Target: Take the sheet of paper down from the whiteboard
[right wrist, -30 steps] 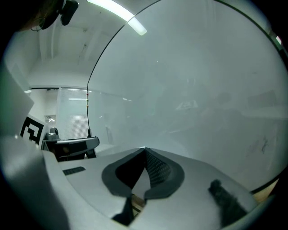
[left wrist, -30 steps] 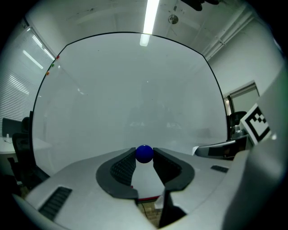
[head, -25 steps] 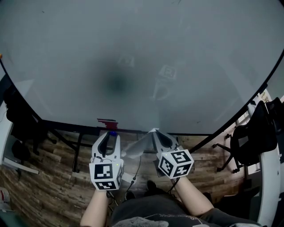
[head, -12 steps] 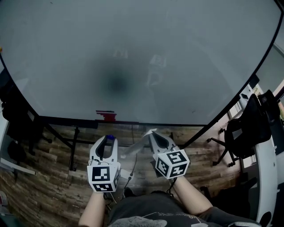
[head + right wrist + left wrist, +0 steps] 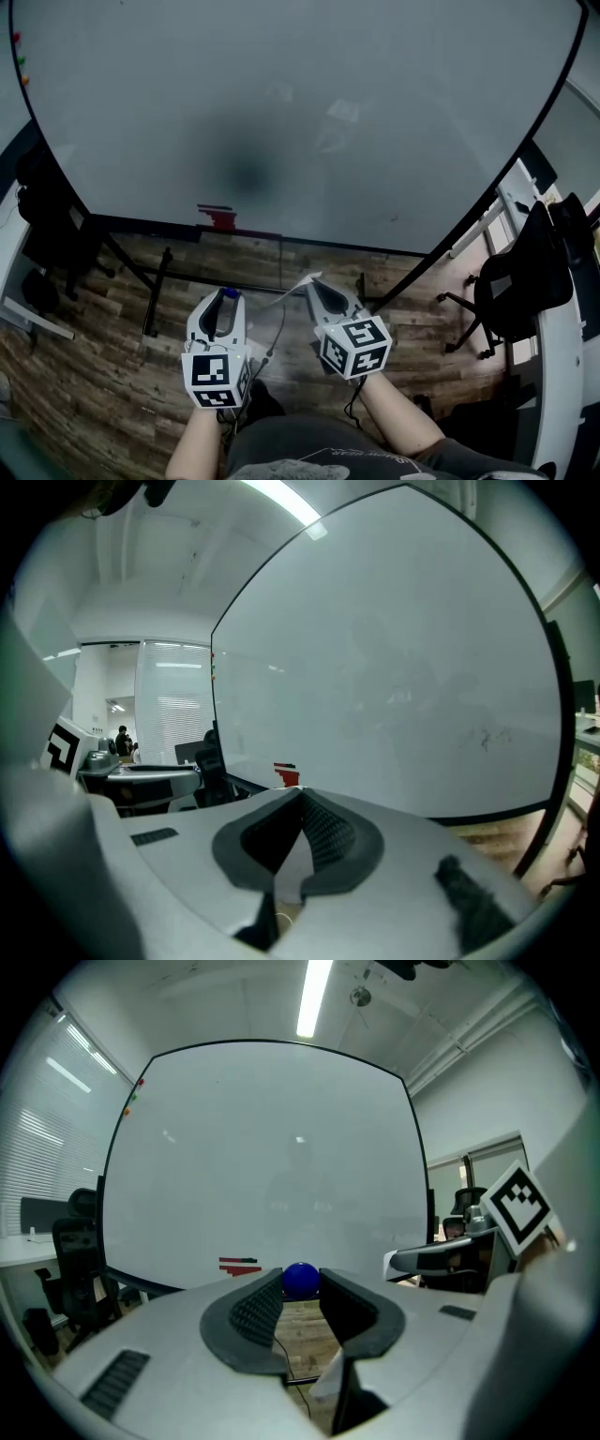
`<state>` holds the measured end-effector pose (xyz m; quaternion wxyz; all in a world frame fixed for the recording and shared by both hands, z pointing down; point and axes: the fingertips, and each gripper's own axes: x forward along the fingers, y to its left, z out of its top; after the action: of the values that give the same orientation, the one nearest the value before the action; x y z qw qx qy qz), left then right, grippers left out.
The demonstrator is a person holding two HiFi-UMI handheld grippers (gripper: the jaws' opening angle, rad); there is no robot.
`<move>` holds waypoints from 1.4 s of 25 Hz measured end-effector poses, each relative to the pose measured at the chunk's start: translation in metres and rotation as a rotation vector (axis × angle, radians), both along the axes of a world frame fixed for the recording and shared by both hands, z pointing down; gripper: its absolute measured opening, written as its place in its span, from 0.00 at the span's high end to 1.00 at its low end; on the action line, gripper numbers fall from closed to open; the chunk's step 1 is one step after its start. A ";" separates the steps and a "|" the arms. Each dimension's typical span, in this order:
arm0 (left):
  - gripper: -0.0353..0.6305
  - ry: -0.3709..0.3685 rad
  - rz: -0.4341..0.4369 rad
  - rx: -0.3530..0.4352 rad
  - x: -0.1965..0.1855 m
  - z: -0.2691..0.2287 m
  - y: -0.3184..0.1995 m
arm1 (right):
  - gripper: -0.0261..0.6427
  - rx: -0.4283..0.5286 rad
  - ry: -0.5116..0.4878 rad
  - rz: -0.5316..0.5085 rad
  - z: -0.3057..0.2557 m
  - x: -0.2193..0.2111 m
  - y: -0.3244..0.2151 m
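The whiteboard (image 5: 281, 112) fills the upper head view, its face bare. My right gripper (image 5: 312, 283) is shut on the white sheet of paper (image 5: 279, 305), which hangs limp to its left, off the board. In the right gripper view the paper (image 5: 289, 869) sits pinched between the dark pads (image 5: 323, 836). My left gripper (image 5: 228, 295) is shut on a small blue round magnet (image 5: 300, 1280) at its tips. Both grippers hover over the wooden floor, some way in front of the board and apart from it.
A red eraser (image 5: 217, 217) rests on the board's tray. Small coloured magnets (image 5: 19, 56) dot its top left corner. Black office chairs stand at the right (image 5: 525, 281) and left (image 5: 47, 234). The board's black stand legs (image 5: 155, 300) spread over the floor.
Both grippers have drawn back from the whiteboard, lower in the head view, and more floor shows in front of the board. The right keeps the paper, the left the blue magnet.
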<state>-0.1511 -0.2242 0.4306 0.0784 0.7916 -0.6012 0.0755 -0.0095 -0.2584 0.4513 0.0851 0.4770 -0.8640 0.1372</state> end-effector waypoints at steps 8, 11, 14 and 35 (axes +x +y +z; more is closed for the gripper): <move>0.76 -0.019 -0.044 0.003 0.038 0.001 0.073 | 0.93 -0.006 -0.008 -0.060 0.007 0.034 0.069; 0.76 -0.019 -0.068 0.004 0.051 0.003 0.103 | 0.93 -0.003 -0.004 -0.090 0.009 0.045 0.094; 0.76 -0.021 -0.093 -0.005 0.057 0.008 0.132 | 0.93 -0.004 0.009 -0.112 0.014 0.054 0.117; 0.76 -0.009 -0.110 -0.028 0.022 0.003 0.242 | 0.93 0.002 0.044 -0.110 0.007 0.040 0.212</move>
<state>-0.1292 0.0177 0.4341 0.0907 0.7558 -0.6432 0.0831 0.0306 -0.0463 0.4582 0.1111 0.4318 -0.8869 0.1208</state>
